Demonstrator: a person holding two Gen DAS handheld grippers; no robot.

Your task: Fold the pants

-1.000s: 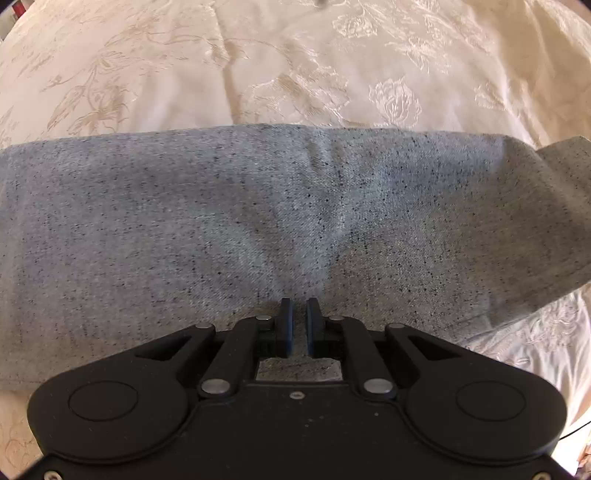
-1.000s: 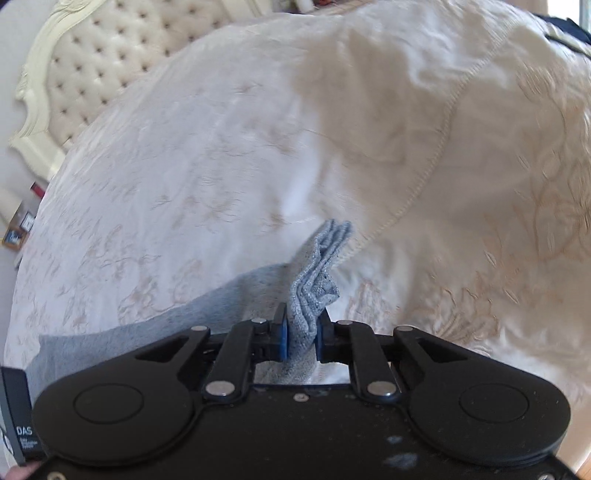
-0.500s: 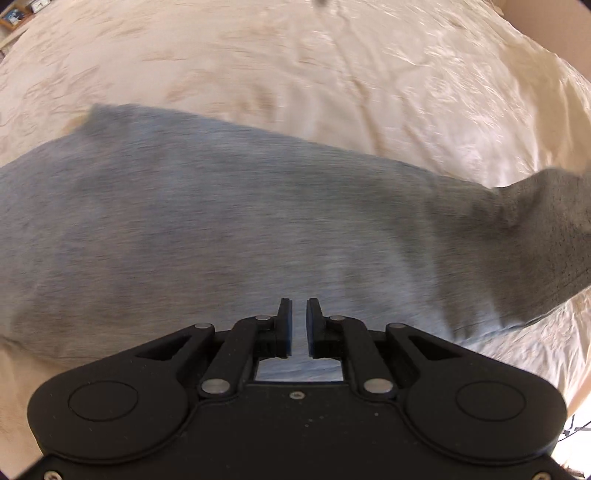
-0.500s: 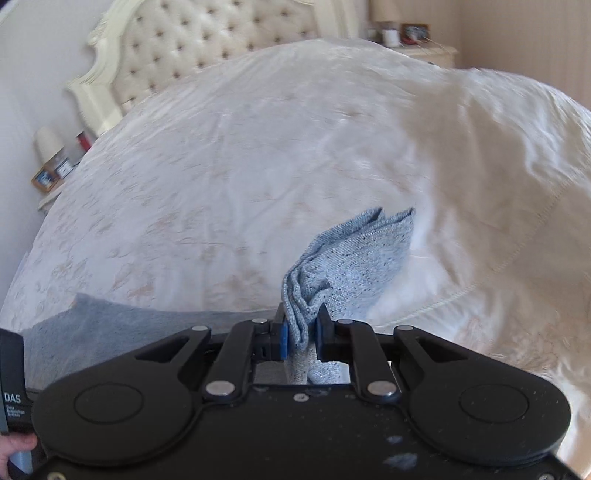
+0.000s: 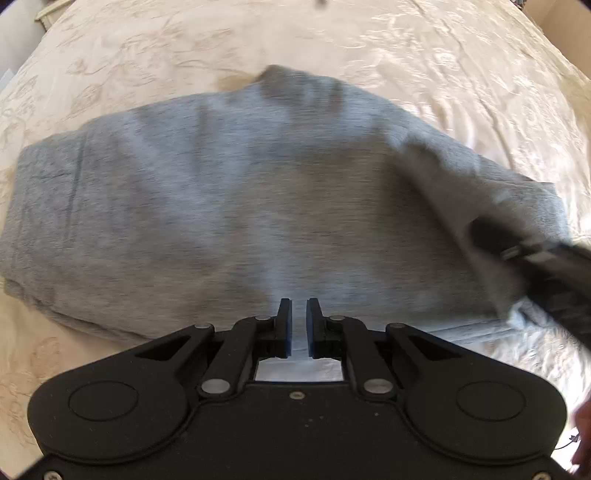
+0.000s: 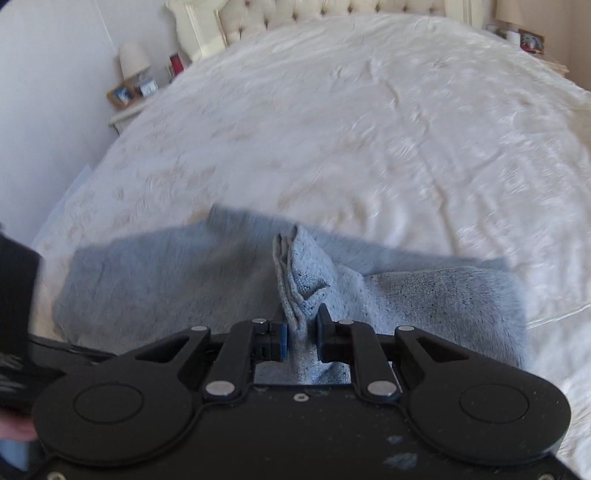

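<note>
The grey pants (image 5: 240, 206) lie folded across the cream bedspread (image 5: 424, 66). My left gripper (image 5: 298, 314) hovers at their near edge, jaws almost closed with a narrow gap and no cloth visibly between them. My right gripper (image 6: 301, 325) is shut on a bunched end of the pants (image 6: 295, 280) and holds it over the rest of the garment (image 6: 166, 280). The right gripper also shows blurred at the right of the left wrist view (image 5: 532, 258), with the cloth end draped from it.
A tufted cream headboard (image 6: 332, 11) stands at the far end of the bed. A nightstand (image 6: 129, 99) with a lamp, picture frames and a red object is at the left. Another nightstand (image 6: 532, 44) is at the far right. A wall runs along the left side.
My right gripper has carried the pant end up and leftward over the rest of the pants. The left gripper has pulled back, so more of the garment shows.
</note>
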